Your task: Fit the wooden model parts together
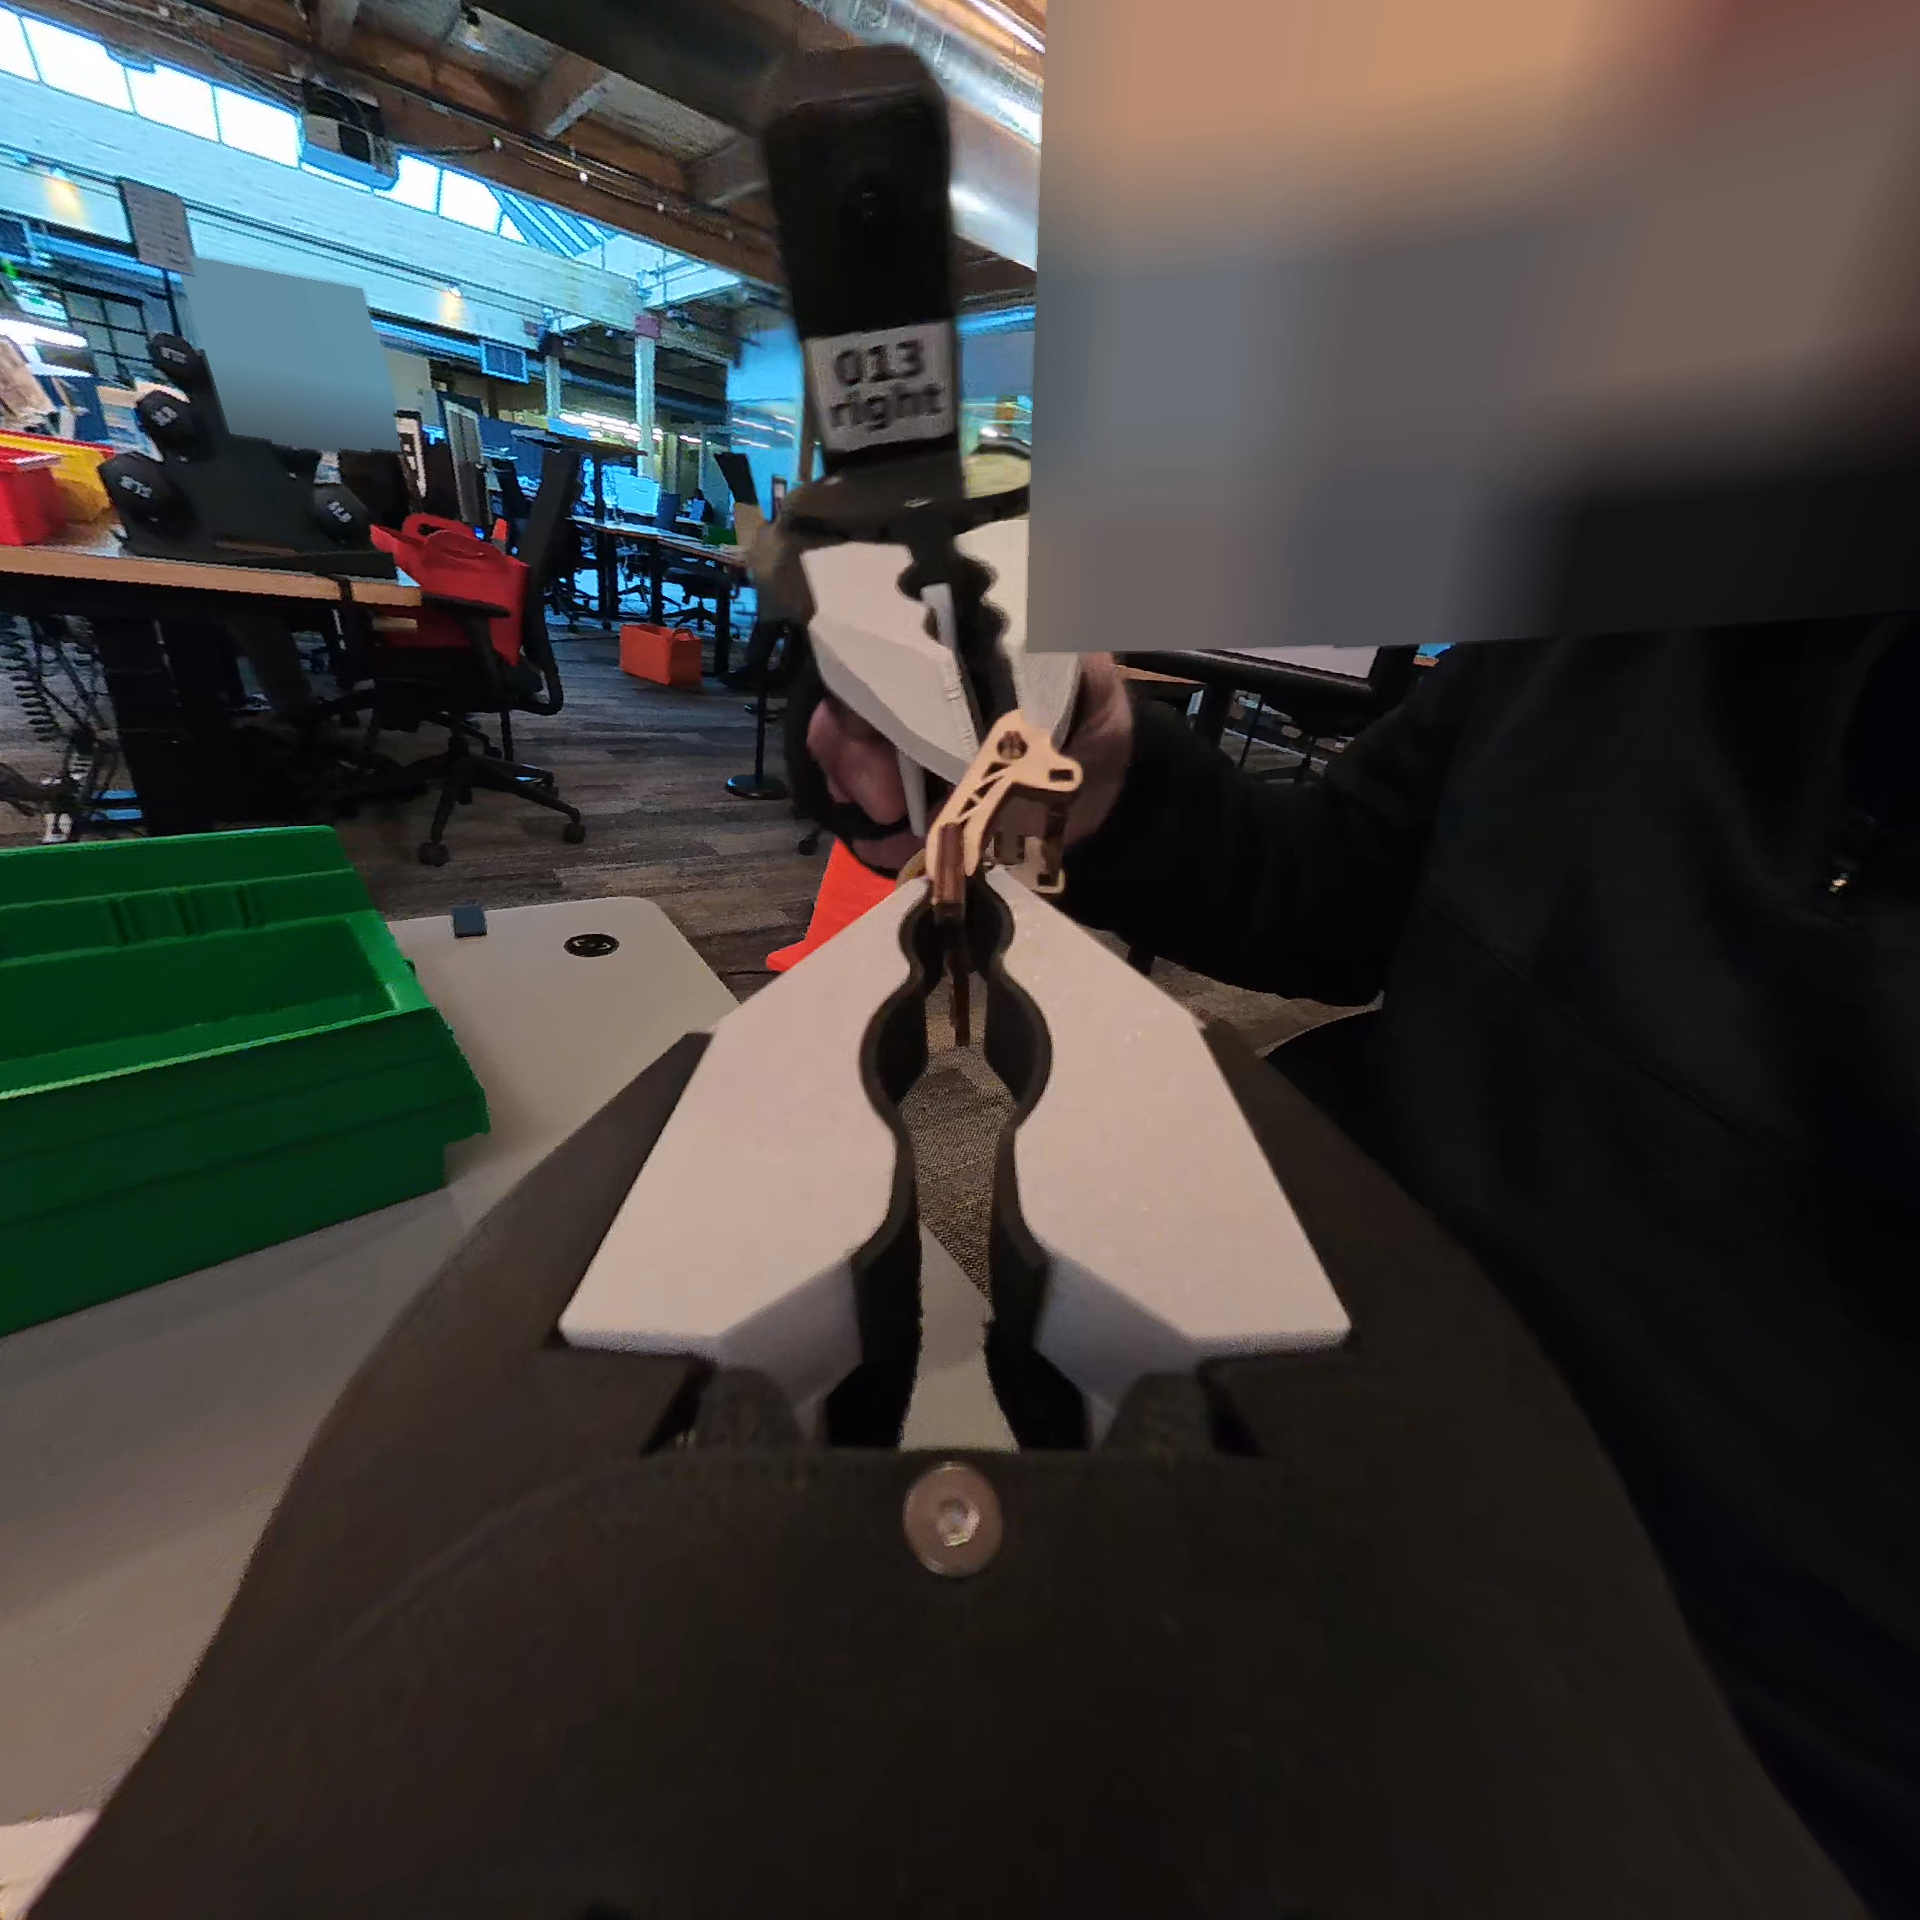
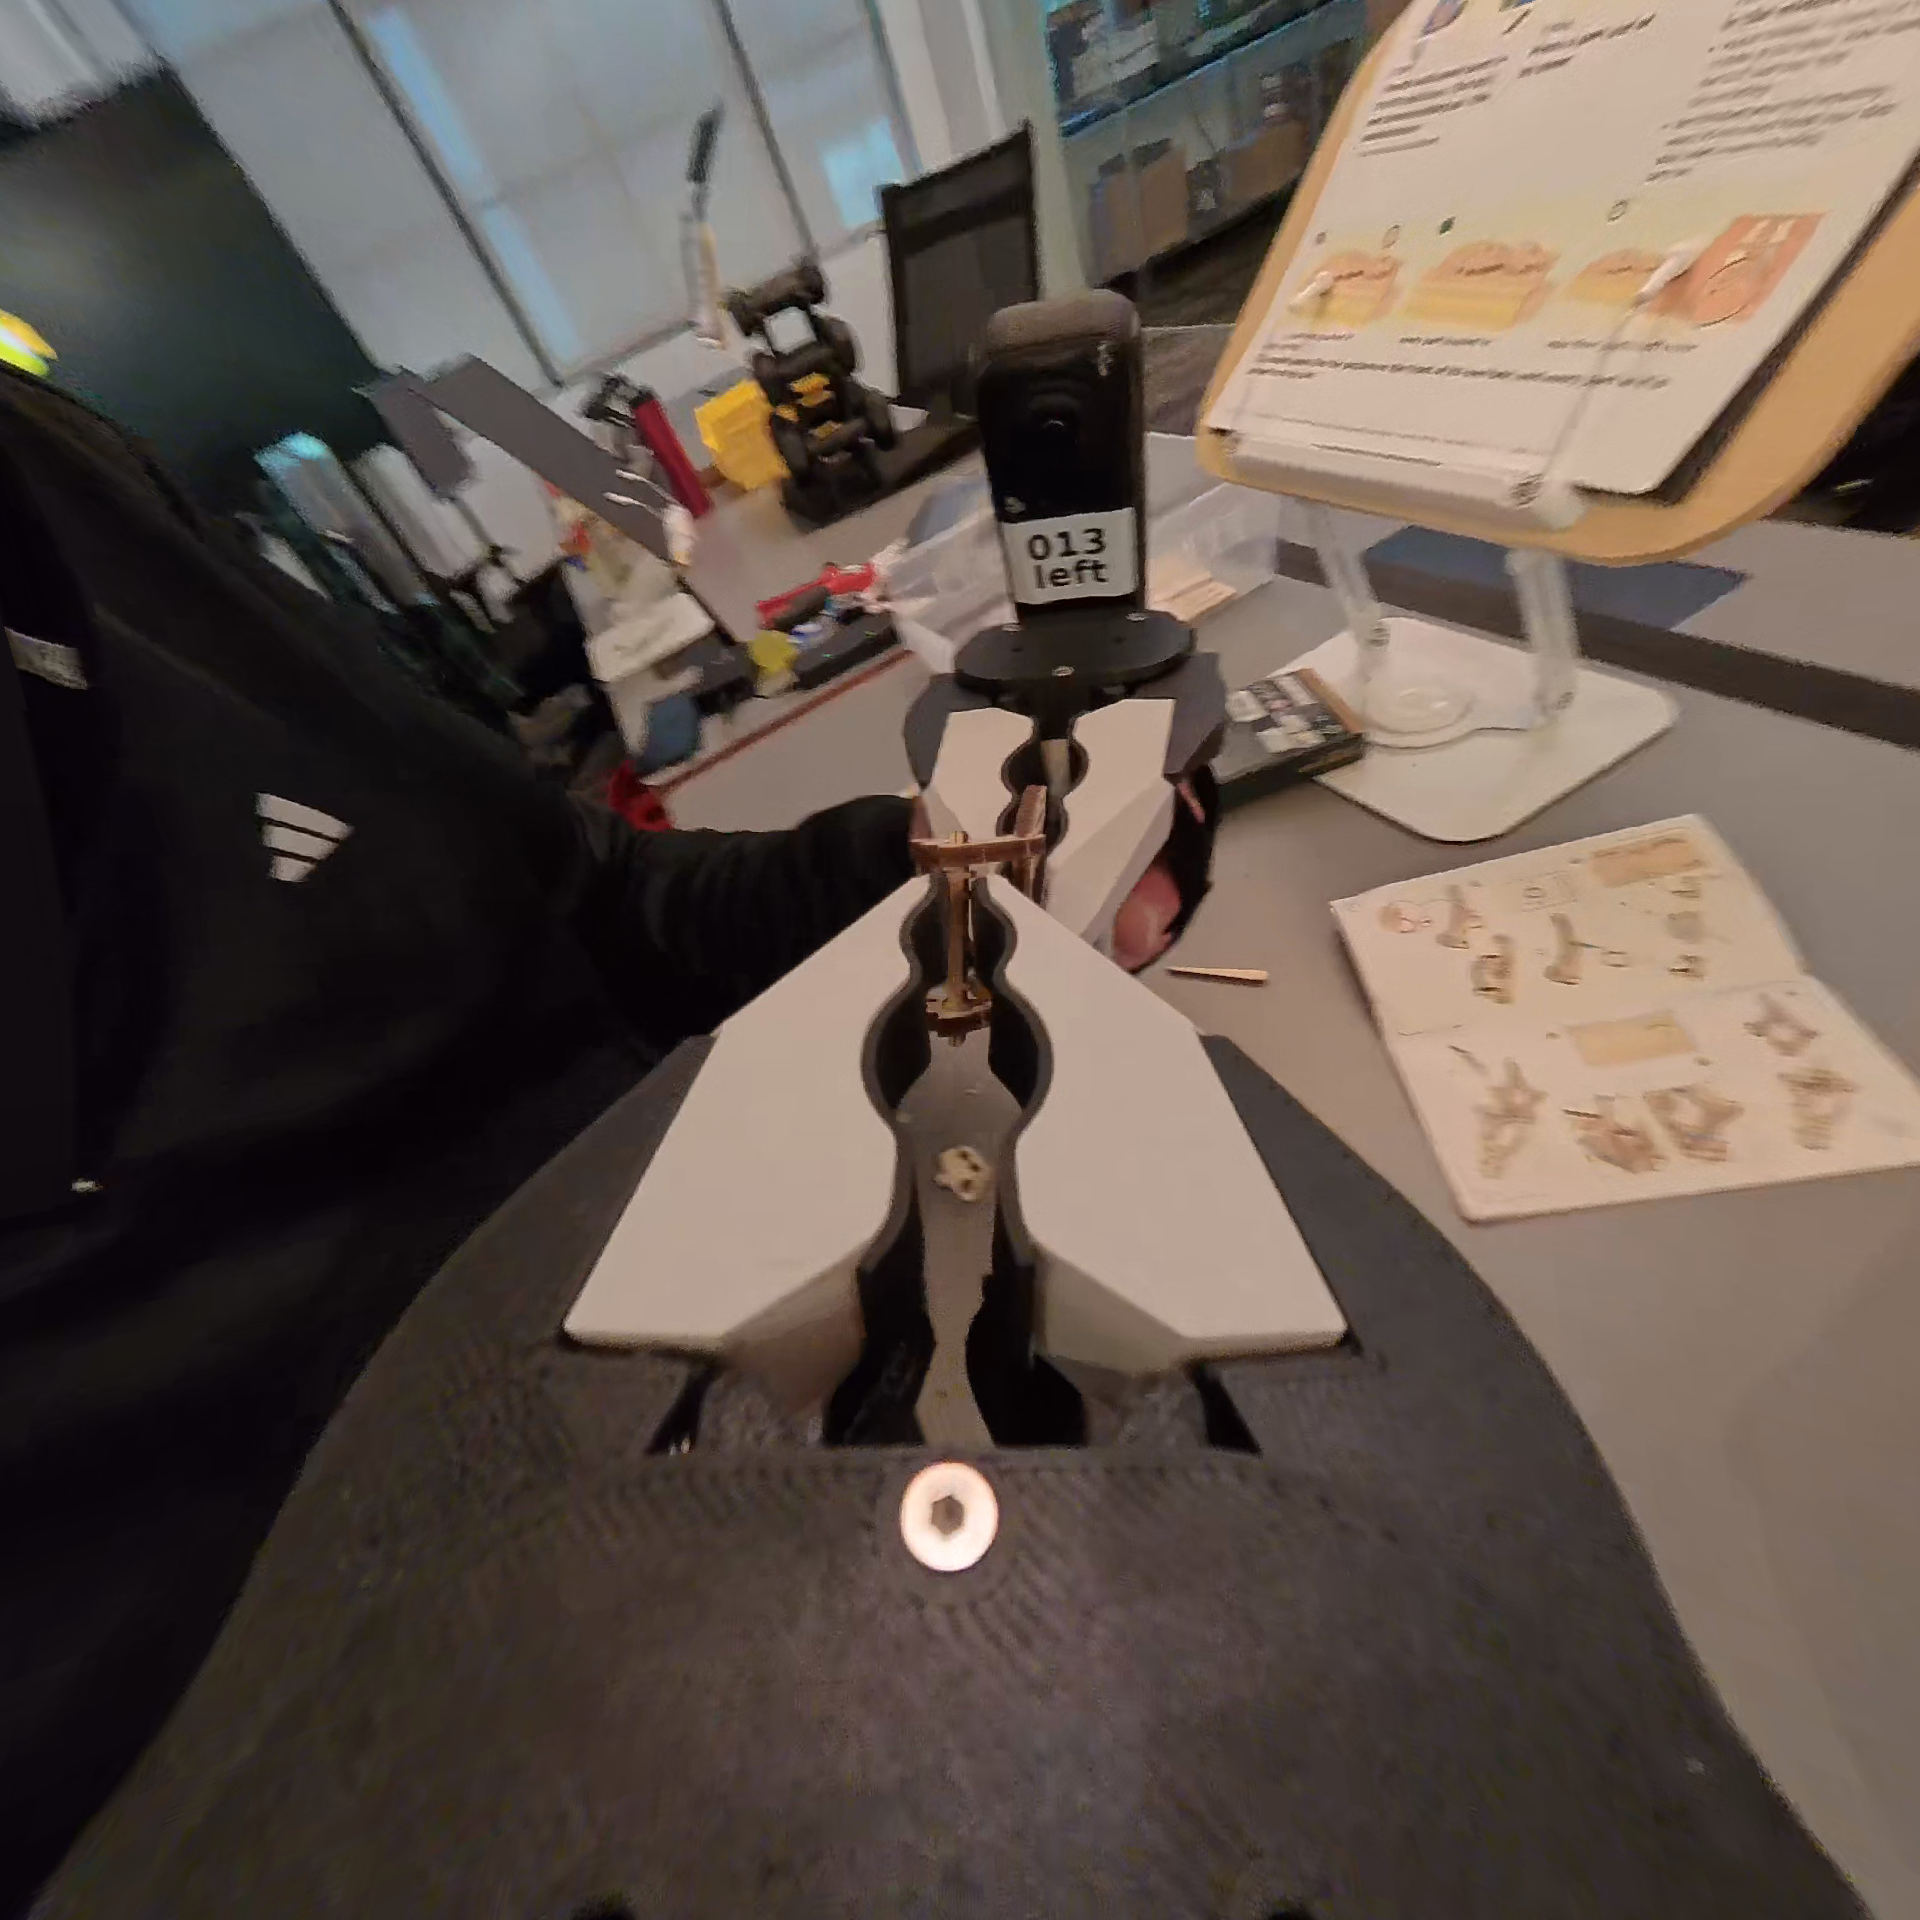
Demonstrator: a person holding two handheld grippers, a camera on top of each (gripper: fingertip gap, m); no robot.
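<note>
Left tool (image 1: 961,914): jaws nearly closed, gripping thin dark wooden strip (image 1: 958,982) edge-on near the tips. Right tool (image 2: 961,904): jaws likewise pinched on pale wooden model part (image 1: 1003,800), a cut-out lattice piece.

- Both tools meet tip to tip, raised above desk (image 2: 1558,1403); the two wood pcs touch at the junction, but whether seated cannot tell.
- Small pale wooden offcut (image 2: 961,1172) w/ holes: on desk, seen thru the gap of right tool.
- Thin wooden stick (image 2: 1218,974): flat on desk, just beside left tool.
- Instruction sheet (image 2: 1621,1023): open, flat on desk, right side.
- Clipboard stand (image 2: 1538,260): tilted, holds a printed page, behind sheet.
- Green bin (image 1: 197,1039): on desk, left side.
- Person in black sleeve (image 2: 727,883): holds both tools.
</note>
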